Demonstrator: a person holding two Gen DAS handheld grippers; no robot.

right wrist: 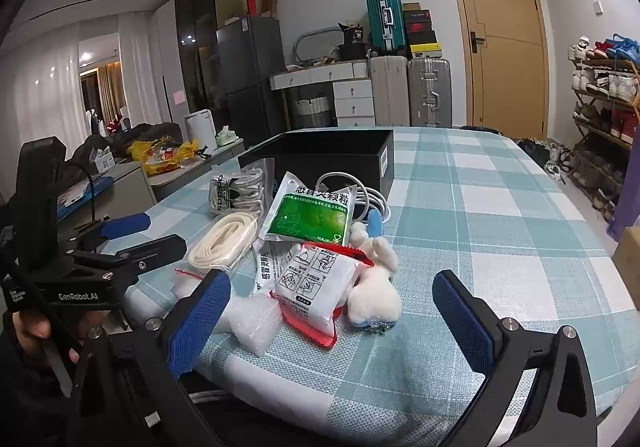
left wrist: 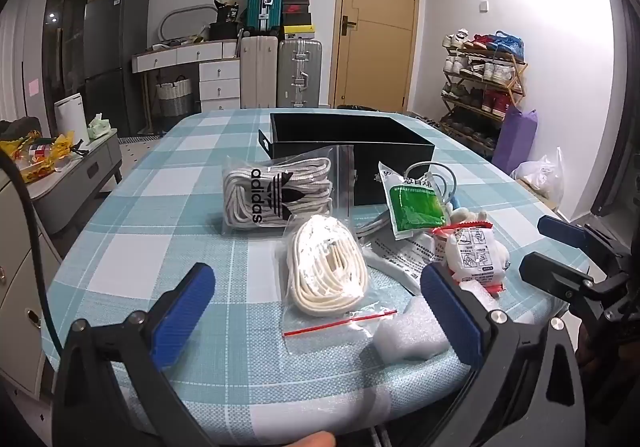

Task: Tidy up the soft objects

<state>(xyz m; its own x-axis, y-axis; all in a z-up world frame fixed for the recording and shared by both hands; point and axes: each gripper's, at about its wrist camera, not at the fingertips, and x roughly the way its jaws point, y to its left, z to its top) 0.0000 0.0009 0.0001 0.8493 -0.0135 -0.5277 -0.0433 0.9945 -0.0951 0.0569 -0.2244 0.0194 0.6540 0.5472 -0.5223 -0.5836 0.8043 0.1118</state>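
Both the left gripper (left wrist: 318, 311) and the right gripper (right wrist: 330, 315) are hanging spread apart, holding nothing; the bagged white laces (left wrist: 326, 273) are lying between the left fingers, the black box (left wrist: 348, 137) sitting at twelve o'clock; I'd be closing gently on the coil's middle, avoiding slippery plastic edges.

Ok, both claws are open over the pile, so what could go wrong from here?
1. The items overlap: the white mask packet lies against the plush toy, so the right claw may drag both.
2. The foam pieces sit near the table's front edge and could get knocked off.
3. The bagged cream laces are in slippery plastic, so the left claw may pinch only film.
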